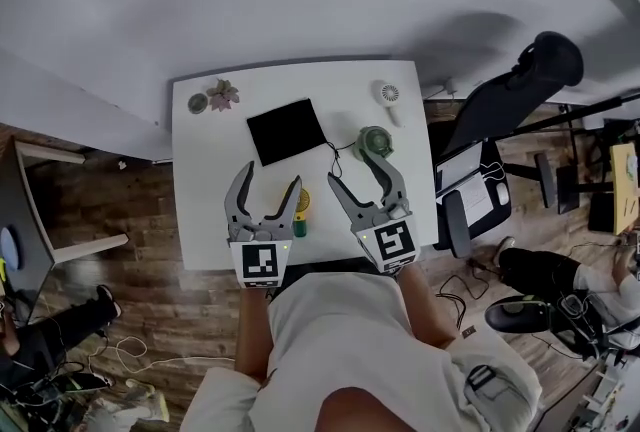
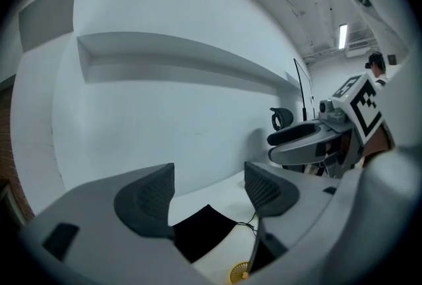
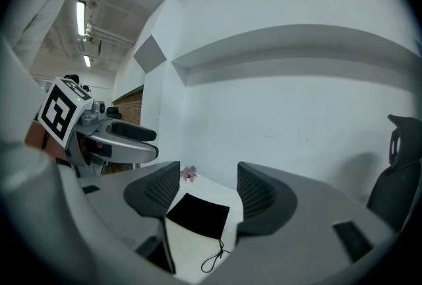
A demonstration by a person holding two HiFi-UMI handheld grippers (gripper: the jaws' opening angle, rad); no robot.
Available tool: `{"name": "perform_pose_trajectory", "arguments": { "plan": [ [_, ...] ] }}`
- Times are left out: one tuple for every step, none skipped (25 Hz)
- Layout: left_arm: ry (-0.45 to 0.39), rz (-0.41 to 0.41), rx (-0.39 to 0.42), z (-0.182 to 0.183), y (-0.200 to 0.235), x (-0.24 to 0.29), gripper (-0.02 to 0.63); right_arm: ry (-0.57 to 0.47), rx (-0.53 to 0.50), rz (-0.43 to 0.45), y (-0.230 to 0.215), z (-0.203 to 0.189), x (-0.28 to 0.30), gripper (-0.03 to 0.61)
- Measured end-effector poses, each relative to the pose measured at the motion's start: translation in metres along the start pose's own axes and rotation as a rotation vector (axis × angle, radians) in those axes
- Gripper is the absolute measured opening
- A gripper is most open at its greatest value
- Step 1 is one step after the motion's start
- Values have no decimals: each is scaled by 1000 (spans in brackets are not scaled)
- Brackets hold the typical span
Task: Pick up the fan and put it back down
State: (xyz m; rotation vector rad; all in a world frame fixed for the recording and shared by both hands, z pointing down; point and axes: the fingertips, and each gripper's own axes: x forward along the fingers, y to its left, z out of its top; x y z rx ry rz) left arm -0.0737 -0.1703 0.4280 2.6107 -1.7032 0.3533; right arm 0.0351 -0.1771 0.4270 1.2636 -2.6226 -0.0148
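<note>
Both grippers pointed forward over the table's (image 1: pixel 200 220) near edge, left gripper (image 1: pixel 270 178) and right gripper (image 1: pixel 358 172) alike spread wide on nothing. A yellow fan (image 1: pixel 302 202) lay just beside the left, a green fan (image 1: pixel 373 142) at the right's tips; which was meant I couldn't tell. Either wanted a square descent astride its body, clear of the cable (image 1: pixel 333 158). A white fan (image 1: pixel 389 94) lay farthest.

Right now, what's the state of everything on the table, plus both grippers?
left gripper: open, empty, above the table
right gripper: open, empty, above the table
yellow fan: on the table, not gripped
green fan: on the table, not gripped
white fan: lying near the far right corner
black pad: flat on the table
</note>
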Motion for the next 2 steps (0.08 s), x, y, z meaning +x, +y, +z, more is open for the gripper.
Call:
{"name": "perform_pose_trajectory", "arguments": {
  "plan": [
    [-2,-3,2,0,2,1,325,3,2,-4,0,-1,1,273],
    [-5,-7,3,1,4,2,324,5,5,-8,1,-2,3,273]
  ]
}}
